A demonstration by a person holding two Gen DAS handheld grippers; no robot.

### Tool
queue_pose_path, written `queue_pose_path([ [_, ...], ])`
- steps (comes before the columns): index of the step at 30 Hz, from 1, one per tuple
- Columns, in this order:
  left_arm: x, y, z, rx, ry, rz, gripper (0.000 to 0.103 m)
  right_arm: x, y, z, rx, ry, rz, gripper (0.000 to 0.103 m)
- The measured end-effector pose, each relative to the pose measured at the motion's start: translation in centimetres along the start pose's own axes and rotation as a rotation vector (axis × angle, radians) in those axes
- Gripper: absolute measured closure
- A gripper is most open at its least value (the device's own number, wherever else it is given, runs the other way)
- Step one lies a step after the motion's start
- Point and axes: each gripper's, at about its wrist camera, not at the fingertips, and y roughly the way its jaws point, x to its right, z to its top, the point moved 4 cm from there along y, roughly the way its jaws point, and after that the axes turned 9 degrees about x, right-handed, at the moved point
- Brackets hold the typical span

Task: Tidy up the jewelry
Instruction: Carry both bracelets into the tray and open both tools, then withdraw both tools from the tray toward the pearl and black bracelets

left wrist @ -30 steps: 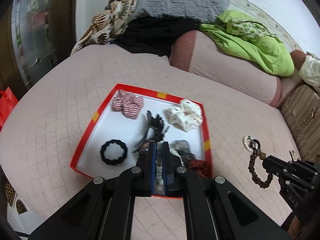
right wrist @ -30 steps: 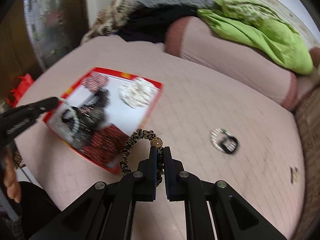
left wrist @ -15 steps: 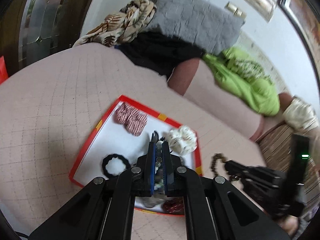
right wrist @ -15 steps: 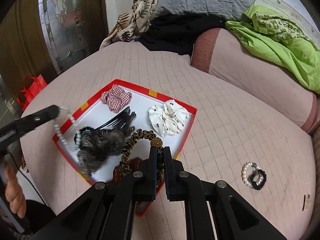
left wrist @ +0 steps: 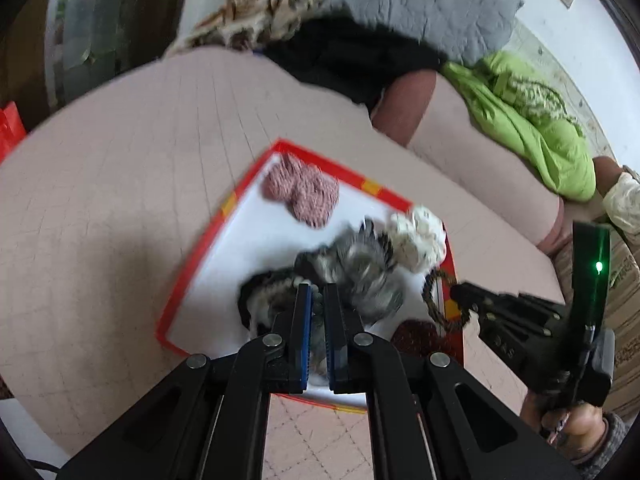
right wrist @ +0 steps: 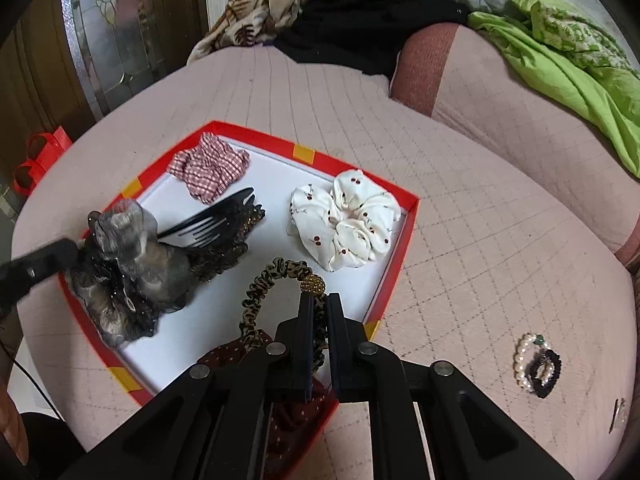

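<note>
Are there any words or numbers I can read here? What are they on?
"BAS": raised letters on the side of the right gripper; they are faint, so I'm not sure of them.
Dark print on the brown box: too blurred to read.
Tray: no writing shows on it.

A pink quilted bedspread (right wrist: pixel 460 208) covers the bed. At its far side lie a grey quilted pillow (left wrist: pixel 420 4), a black garment (right wrist: pixel 360 32) and a lime-green cloth (right wrist: pixel 560 60). A leaded-glass wooden door (right wrist: pixel 108 40) stands far left, a white wall (left wrist: pixel 592 32) far right.
</note>
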Motion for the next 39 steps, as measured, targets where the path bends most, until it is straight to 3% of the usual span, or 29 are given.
queue_pose_path([
  [5,1.5,1.0,-1.2,-0.058,0.063,-0.048,0.097,0.2,1.4,-0.2,-0.016,-0.003,-0.003,0.096],
  [10,2.0,2.4,-2.3,-0.107,0.132,0.029,0.097,0.4,2.2,-0.5,-0.026,-0.008,-0.011,0.096],
  [14,0.7,2.8,-2.6,-0.134,0.113,0.081,0.097,0.5,2.3,-0.6,-0.029,0.002,-0.003,0.095],
  [18,0.0,2.6,-2.5,-0.128,0.083,0.086,0.097,0.5,2.0,-0.7,-0.028,0.01,0.01,0.093],
  [19,-0.1,2.5,-2.3,-0.123,0.075,0.081,0.091,0.6,1.9,-0.7,-0.028,0.014,0.013,0.092],
  [20,-0.1,2.4,-2.2,-0.12,0.069,0.08,0.077,0.6,1.7,-0.7,-0.026,0.017,0.013,0.087],
  [22,-0.2,2.1,-2.0,-0.101,0.06,0.087,0.061,0.6,1.4,-0.7,-0.02,0.018,0.012,0.077],
  [25,-0.2,1.5,-1.7,-0.074,0.039,0.057,0.059,0.7,0.7,-0.7,-0.008,0.018,0.008,0.074],
  [28,-0.1,0.7,-1.2,-0.033,0.019,0.035,0.05,0.9,-0.2,-0.6,0.002,0.028,0.011,0.072],
  [31,-0.1,-0.3,-0.6,0.03,0.001,0.03,0.04,1.1,-1.3,-0.7,0.017,0.044,0.014,0.063],
  [39,-0.6,-1.6,0.2,0.119,-0.022,0.096,0.035,2.8,-5.4,-2.3,0.047,0.083,0.016,0.054],
])
